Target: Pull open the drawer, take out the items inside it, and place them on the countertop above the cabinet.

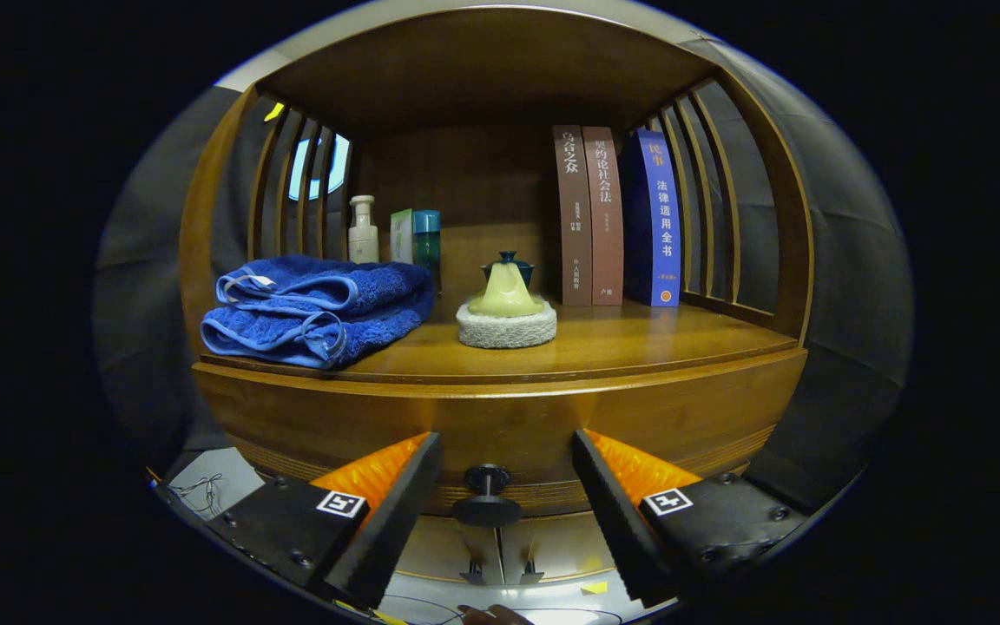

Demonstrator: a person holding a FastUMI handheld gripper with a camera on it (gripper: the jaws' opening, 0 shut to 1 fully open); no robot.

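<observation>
Drawer [500, 425] sits shut w/ its small round knob [486, 479] between your gripper [507, 460] fingers, spread wide, touching nothing. Knob's stiff but prob. slick; pinch its neck, pull straight.

gripper [507, 473] fingers spread wide, gap between them free but for the round dark drawer knob [486, 495] | bare wooden countertop [682, 343] at centre right | left blocked by folded blue towel [318, 308] | centre: round white sponge pad with pale cone-shaped lidded pot [506, 312] | back right: upright books [617, 217]
</observation>
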